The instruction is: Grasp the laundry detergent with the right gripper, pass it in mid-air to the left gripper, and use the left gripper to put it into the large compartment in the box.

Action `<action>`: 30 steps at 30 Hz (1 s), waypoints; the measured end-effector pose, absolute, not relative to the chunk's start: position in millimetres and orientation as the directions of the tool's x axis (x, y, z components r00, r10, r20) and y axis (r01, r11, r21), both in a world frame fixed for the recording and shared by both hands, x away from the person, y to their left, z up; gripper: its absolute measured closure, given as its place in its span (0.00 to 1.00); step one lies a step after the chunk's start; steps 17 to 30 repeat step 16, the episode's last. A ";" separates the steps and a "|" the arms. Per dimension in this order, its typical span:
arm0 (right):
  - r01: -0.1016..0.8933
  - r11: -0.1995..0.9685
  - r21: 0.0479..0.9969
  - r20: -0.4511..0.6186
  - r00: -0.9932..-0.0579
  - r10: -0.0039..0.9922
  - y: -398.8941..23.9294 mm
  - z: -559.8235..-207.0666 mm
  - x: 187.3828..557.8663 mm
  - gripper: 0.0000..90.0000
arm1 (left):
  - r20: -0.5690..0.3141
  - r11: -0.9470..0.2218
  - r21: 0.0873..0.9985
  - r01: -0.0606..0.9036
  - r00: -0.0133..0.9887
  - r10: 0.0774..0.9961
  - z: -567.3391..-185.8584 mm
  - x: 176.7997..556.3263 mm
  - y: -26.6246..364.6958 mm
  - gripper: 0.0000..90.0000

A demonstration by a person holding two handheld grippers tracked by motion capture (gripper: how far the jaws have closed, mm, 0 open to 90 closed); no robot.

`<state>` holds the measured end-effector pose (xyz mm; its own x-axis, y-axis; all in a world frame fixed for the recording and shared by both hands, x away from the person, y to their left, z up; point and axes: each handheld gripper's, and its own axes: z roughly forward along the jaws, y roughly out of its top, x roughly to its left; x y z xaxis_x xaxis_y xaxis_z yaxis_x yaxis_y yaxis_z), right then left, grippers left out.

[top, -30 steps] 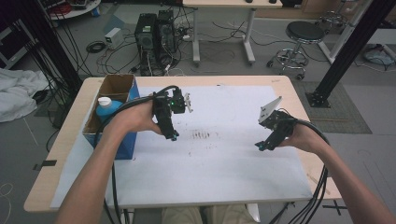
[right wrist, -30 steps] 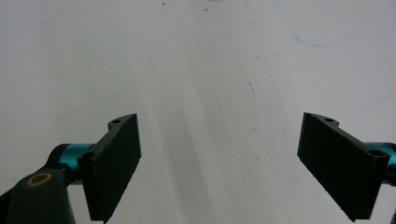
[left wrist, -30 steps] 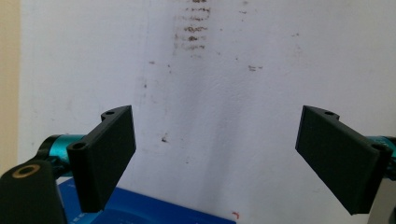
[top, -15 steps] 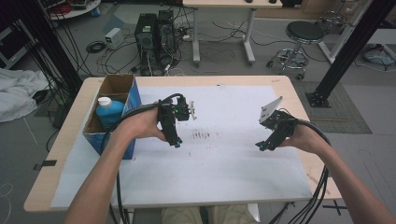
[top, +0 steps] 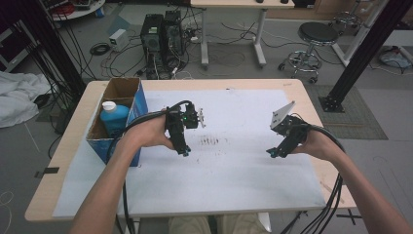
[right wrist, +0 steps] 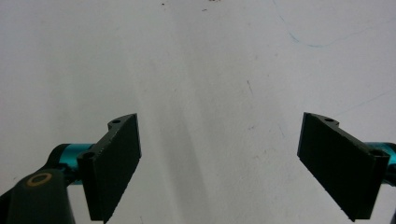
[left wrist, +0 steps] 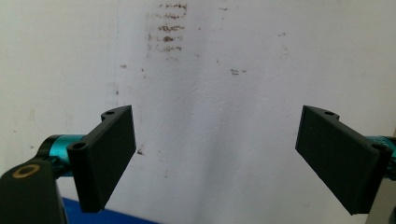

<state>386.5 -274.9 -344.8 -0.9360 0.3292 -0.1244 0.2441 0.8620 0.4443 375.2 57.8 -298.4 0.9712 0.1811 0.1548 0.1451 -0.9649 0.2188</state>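
Risk of empty closing from here: left gripper [top: 183, 148] and right gripper [top: 273, 153] both wide-jawed and holding nothing above bare white sheet [top: 234, 180], blue bottle [top: 113, 118] inside cardboard box [top: 122, 87], well left of both, possibly toppled by careless reach.

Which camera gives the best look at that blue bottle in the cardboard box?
The high view: the blue bottle with its white cap stands upright inside the open cardboard box at the table's left. The left gripper view and the right gripper view look down at the white sheet, not at the bottle.
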 end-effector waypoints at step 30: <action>0.239 0.863 0.446 -0.126 -0.937 0.325 -272.2 -344.0 384.8 0.14 | 0.155 -0.964 0.227 0.142 0.971 0.180 -301.5 372.8 55.9 0.14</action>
